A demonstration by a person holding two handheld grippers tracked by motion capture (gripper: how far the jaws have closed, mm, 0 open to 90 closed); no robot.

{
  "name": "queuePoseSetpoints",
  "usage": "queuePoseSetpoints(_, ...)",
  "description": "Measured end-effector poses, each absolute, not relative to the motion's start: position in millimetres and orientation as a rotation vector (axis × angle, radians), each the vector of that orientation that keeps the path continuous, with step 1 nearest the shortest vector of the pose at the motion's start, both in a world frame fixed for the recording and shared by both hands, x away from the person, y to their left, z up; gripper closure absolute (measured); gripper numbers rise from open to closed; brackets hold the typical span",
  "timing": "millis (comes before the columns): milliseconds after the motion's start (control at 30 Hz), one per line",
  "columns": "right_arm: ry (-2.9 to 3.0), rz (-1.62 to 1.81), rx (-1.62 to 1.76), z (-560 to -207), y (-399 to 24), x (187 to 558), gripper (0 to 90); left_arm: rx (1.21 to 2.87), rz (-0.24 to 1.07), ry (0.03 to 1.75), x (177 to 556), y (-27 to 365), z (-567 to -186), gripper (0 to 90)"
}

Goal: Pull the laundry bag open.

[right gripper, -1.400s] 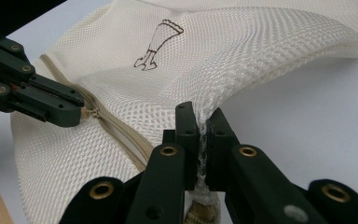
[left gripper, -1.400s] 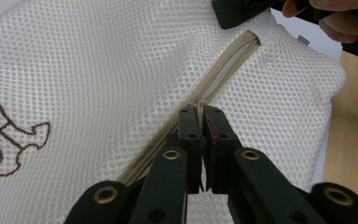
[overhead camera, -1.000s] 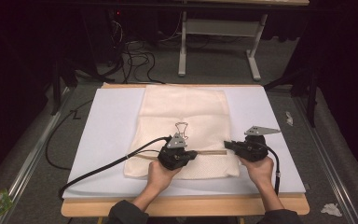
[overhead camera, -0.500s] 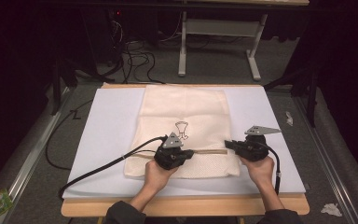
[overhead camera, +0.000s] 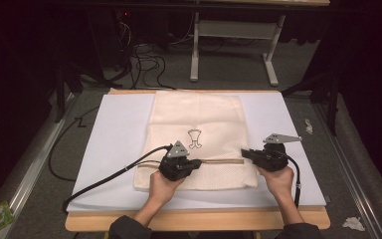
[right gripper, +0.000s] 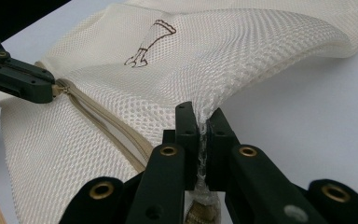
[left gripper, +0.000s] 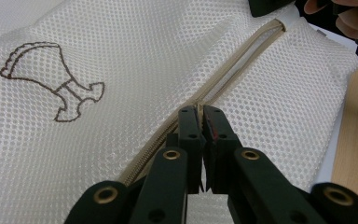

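Cream-white mesh laundry bag [overhead camera: 199, 142], rectangular, lies flat on a white sheet [overhead camera: 114, 144] covering the wooden tabletop [overhead camera: 199, 221]. Weave is a fine, regular honeycomb net, slightly translucent. A small brown outline emblem [overhead camera: 194, 139] is stitched near the bag's centre. A beige zipper [overhead camera: 219, 161] with woven tape runs across the bag near the edge closest to the person; in the left tool's view the two tapes stand slightly apart beyond the jaws, so that stretch looks unzipped.

Left tool [left gripper: 200, 112]: black, two jaws with brass-coloured rivets, grey three-cornered plate on top, cable trailing off to the left of the tabletop. Jaws drawn together to a narrow slit, tips sitting right on the zipper line. Probably pinching the slider or its pull, but the piece itself is hidden between the pads, so I cannot tell for certain. In the high view this tool [overhead camera: 191, 165] sits over the zipper's left part.

Right tool [right gripper: 203, 116]: same build. Jaws closed tight on a pinch of the mesh at the bag's right edge, by the zipper's end; netting is gathered and bunched between the pads and rises in a soft fold away from them. In the high view it [overhead camera: 247, 155] sits at the bag's right border, level with the zipper.

Both hands rest low on the tabletop.
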State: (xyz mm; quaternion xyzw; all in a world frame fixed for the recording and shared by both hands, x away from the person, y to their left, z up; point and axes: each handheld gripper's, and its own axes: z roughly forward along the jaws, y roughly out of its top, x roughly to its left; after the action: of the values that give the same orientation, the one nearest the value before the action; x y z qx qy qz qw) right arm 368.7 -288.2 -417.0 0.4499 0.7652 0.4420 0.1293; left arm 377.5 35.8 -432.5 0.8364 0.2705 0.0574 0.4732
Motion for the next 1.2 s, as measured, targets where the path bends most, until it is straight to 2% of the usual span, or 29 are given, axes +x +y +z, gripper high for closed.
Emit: queuePoseSetpoints(1200,2.200,1.274,1.302,-414,-289,368,87.7,2.045,0.149,0.675,375,48,-434,86.9)
